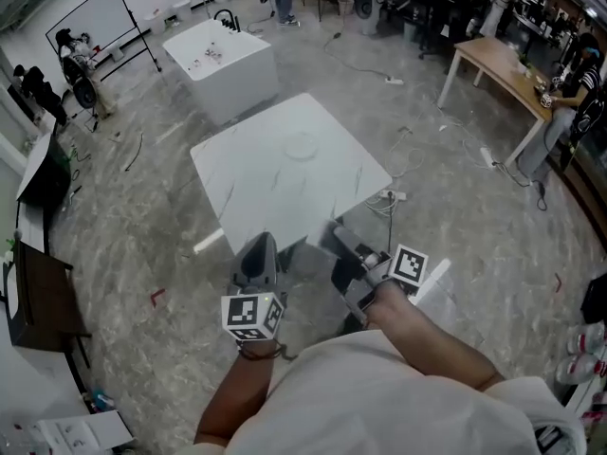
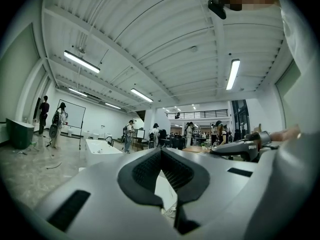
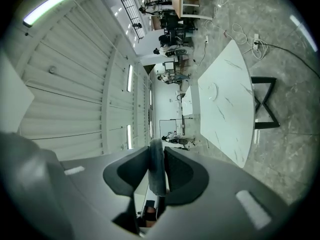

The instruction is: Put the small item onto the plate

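A white plate lies near the far side of the white marble table; in the right gripper view the plate shows on the same table, well ahead. My right gripper is shut on a small grey item, a thin rounded piece seen edge-on between the pads. In the head view that gripper hangs just off the table's near edge. My left gripper hovers at the near edge too, and its jaws meet at the tips with nothing between them.
A second white table stands behind the marble one. A wooden desk with people is at the far right. Cables and a power strip lie on the floor right of the table. A whiteboard stands far left.
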